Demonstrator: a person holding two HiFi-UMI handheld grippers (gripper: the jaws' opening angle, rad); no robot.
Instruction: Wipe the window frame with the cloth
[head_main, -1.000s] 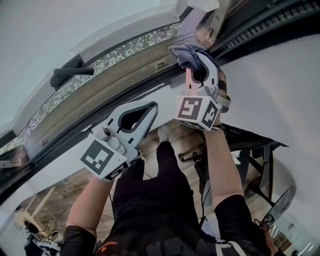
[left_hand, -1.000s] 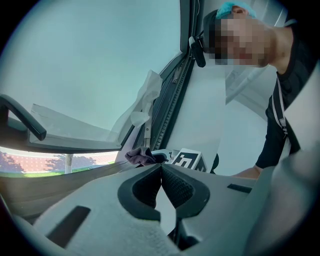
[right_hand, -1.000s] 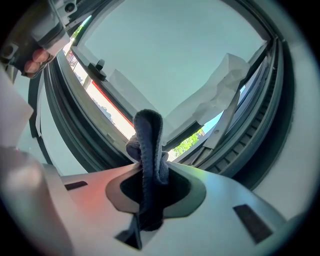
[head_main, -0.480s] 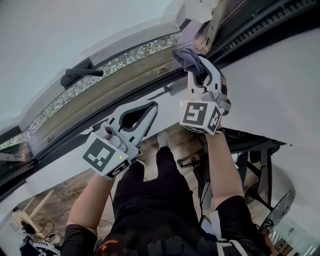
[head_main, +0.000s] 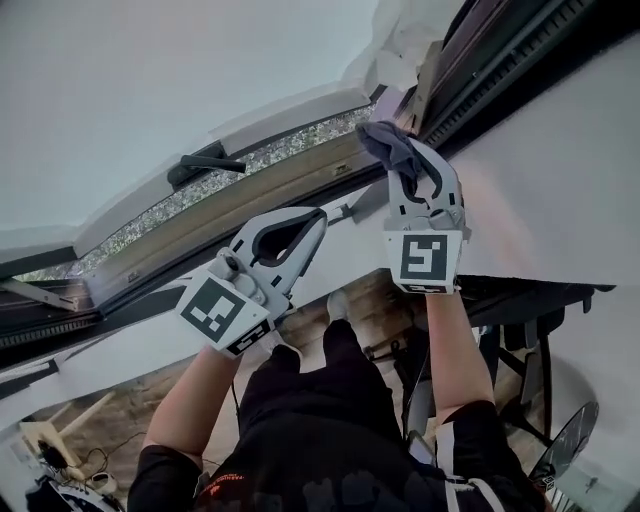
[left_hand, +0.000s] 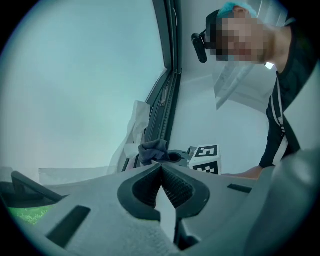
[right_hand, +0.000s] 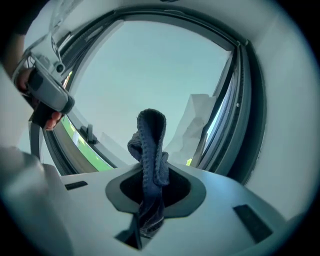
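Head view shows both my arms reaching out to a window. My right gripper is clenched on the cloth, which is dark blue-grey. The cloth sticks out past the gripper tips. It sits at the corner of the window frame, where the long bottom bar meets the side bar. It looks pressed on the frame there, but I cannot be sure it touches.

Right gripper view shows the cloth squeezed between the two jaws. A folded loop pokes up in front of them and a bit hangs down behind them.

My left gripper is lower and more to the left. It is near the bottom bar of the frame and apart from the cloth. Left gripper view shows its jaws closed tight together with nothing between them. Past them I can see the cloth and the marker cube of my right gripper.

A black handle lies along the frame, well to the left of the cloth. Under my arms are my dark clothes and a wooden floor.
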